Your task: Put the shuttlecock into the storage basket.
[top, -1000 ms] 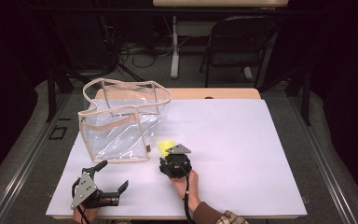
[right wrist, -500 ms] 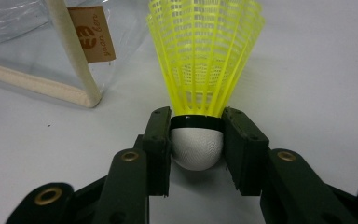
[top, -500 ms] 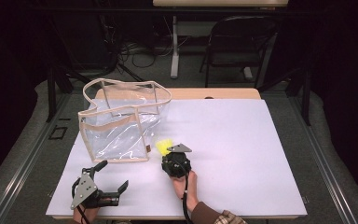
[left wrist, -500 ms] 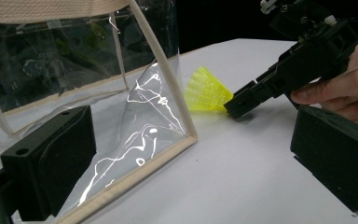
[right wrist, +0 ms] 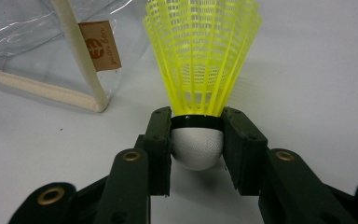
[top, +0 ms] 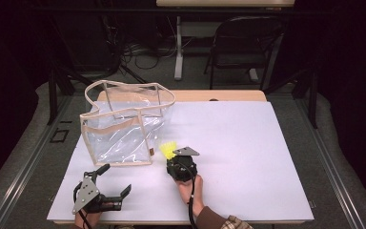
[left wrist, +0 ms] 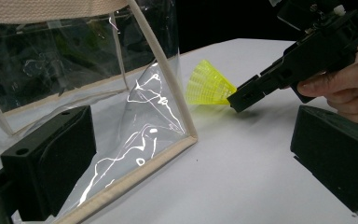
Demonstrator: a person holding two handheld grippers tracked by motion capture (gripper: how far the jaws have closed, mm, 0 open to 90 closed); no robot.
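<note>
1. A neon-yellow plastic shuttlecock with a white rounded cork base (right wrist: 200,93) is clamped by the right gripper (right wrist: 196,140); in the right gripper view its two black jaws are seen pressed against either side of the white base, with the yellow skirt pointing away from the gripper
2. In the high view the shuttlecock (top: 168,150) is seen low over the white tabletop (top: 248,143), just beside the near right corner of a clear plastic tote bag with beige fabric trim (top: 124,124)
3. The right gripper (top: 174,160) is held by a hand (top: 190,188) that comes in from the near edge
4. The bag is stood upright on the left part of the table, and a small tan label (right wrist: 101,45) is seen on its corner trim
5. The left gripper (top: 113,183) is held low near the front left corner of the table, its jaws spread wide apart with nothing between them
6. In the left gripper view the bag's corner (left wrist: 158,121) is seen between those jaws but farther off
</note>
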